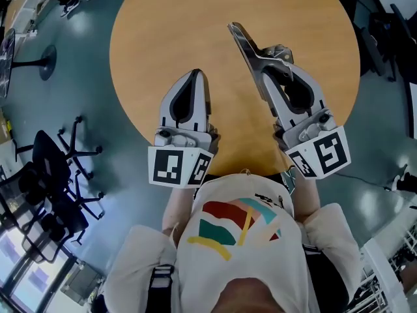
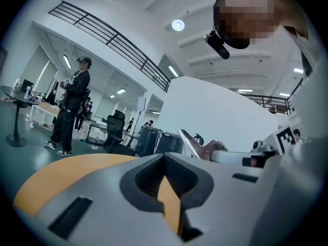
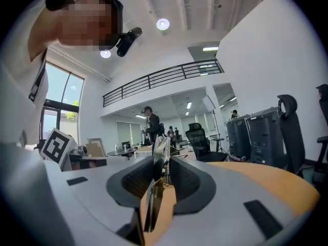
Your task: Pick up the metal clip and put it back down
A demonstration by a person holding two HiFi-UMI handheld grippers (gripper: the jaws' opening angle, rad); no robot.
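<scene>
Metal clip [image 1: 246, 44], upper centre of head view: bare polished metal, glossy, bright highlights.
Table [image 1: 169, 38]: wood-look top, smooth, matt.
Left gripper [image 1: 195, 75], right gripper [image 1: 280, 60]: pale grey plastic shells, smooth, matt; inner pads [image 3: 185, 183] black, finely ribbed.
Floor [image 1: 85, 64], left of frame: blue-grey, glossy, reflective.
Shirt [image 1: 241, 253], bottom of frame: white cloth, coloured print.

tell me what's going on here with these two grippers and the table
A person holds a gripper in each hand over a round wooden table. The right gripper is shut on the metal clip, which sticks out well past its tips and looks lifted off the tabletop. The left gripper hangs beside it, shut with nothing in it. The clip has not yet been put back down.
</scene>
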